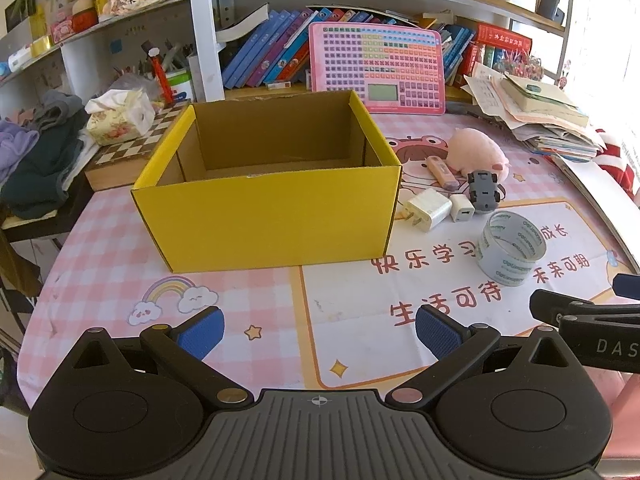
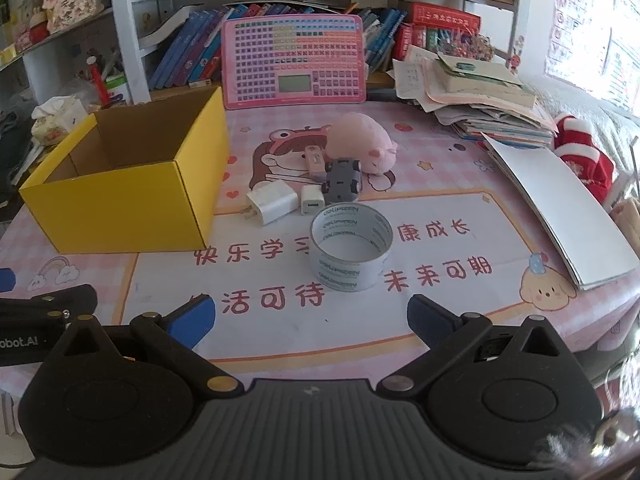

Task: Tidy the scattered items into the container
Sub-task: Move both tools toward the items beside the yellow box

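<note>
An open yellow cardboard box (image 1: 268, 216) (image 2: 120, 204) stands on the pink table mat; no items show inside it. To its right lie a roll of clear tape (image 1: 510, 254) (image 2: 350, 246), a large white charger (image 1: 428, 209) (image 2: 274, 201), a small white charger (image 1: 462, 208) (image 2: 312, 200), a grey toy car (image 1: 483, 190) (image 2: 342, 182), a pink highlighter (image 1: 440, 170) (image 2: 316, 158) and a pink plush pig (image 1: 478, 152) (image 2: 362, 142). My left gripper (image 1: 318, 330) is open and empty in front of the box. My right gripper (image 2: 310, 318) is open and empty just short of the tape.
A pink keyboard toy (image 1: 378, 66) (image 2: 294, 62) leans on the bookshelf behind. A stack of books and papers (image 2: 476, 92) and a white board (image 2: 560, 200) lie at the right. A tissue box (image 1: 120, 118) and clothes (image 1: 36, 160) sit left of the box.
</note>
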Available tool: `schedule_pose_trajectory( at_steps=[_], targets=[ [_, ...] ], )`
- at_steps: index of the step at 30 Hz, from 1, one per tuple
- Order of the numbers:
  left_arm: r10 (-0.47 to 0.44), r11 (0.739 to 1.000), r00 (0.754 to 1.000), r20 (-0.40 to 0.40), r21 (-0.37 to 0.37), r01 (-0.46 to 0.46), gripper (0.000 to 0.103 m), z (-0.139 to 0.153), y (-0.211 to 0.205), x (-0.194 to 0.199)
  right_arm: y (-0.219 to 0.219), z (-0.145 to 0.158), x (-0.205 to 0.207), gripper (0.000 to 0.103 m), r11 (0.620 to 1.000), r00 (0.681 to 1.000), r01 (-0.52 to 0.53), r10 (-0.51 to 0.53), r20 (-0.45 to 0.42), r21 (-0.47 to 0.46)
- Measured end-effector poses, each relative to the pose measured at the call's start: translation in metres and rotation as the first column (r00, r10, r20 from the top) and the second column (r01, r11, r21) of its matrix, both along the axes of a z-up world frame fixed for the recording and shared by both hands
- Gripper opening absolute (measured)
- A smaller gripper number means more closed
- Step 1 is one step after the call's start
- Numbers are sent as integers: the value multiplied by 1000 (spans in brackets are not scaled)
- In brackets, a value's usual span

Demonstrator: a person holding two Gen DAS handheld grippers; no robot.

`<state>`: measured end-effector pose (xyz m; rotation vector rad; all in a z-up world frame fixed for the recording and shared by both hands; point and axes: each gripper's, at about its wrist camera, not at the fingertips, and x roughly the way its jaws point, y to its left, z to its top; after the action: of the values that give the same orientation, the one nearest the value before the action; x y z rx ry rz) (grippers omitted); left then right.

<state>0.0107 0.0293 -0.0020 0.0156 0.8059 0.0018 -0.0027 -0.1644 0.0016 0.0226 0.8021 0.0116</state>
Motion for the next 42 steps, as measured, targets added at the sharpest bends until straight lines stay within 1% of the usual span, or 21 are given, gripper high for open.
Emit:
schedule_pose_trajectory(
  at_steps=[5, 9, 11, 15, 17, 19, 21, 28, 31, 34, 37, 42],
  targets=[
    [-3, 1000, 1000, -1, 1, 3, 103, 2, 2, -1, -3, -1, -2, 103, 999, 1000, 25, -25, -5, 35],
    [-16, 1000, 1000, 0, 12, 16, 103, 3, 4, -2, -2, -1, -4, 103, 998, 1000, 17, -16, -9, 67],
    [-25, 1000, 1000, 4, 17, 25, 103, 4, 5, -3, 0, 0, -5, 103, 998, 1000, 16, -15, -9, 67],
    [-43, 999, 999, 13, -8, 43, 103, 6, 10, -4, 5, 2, -9, 103, 996, 1000, 6, -6, -5, 86],
    [-49, 999, 999, 16, -11, 49, 103, 7, 13, -4, 8, 1, -9, 103, 995, 1000, -10, 11, -10, 100],
    [-55, 998, 998, 20, -2, 55, 103, 8, 15, -6, 12, -1, -9, 103, 990, 998, -50, 56, -39, 132],
    [-60, 998, 998, 25, -4, 61, 103, 9, 18, -7, 17, -1, -11, 103, 985, 996, -66, 75, -53, 158],
    [-86, 994, 996, 39, -63, 88, 103, 8, 34, -14, 30, 6, -18, 103, 994, 999, -17, 20, -26, 110],
    [-104, 990, 993, 59, -95, 109, 103, 10, 39, -18, 33, 8, -22, 103, 997, 1000, 5, -4, -19, 81],
    [-115, 989, 991, 75, -87, 121, 103, 11, 41, -21, 38, 10, -24, 103, 998, 1000, 16, -16, 1, 63],
    [-103, 991, 991, 90, -74, 109, 103, 13, 46, -23, 45, 12, -27, 103, 999, 1000, 12, -12, 21, 36],
    [-86, 992, 991, 98, -81, 94, 103, 15, 57, -25, 55, 16, -32, 103, 1000, 999, 12, -12, 41, -3]
  ],
)
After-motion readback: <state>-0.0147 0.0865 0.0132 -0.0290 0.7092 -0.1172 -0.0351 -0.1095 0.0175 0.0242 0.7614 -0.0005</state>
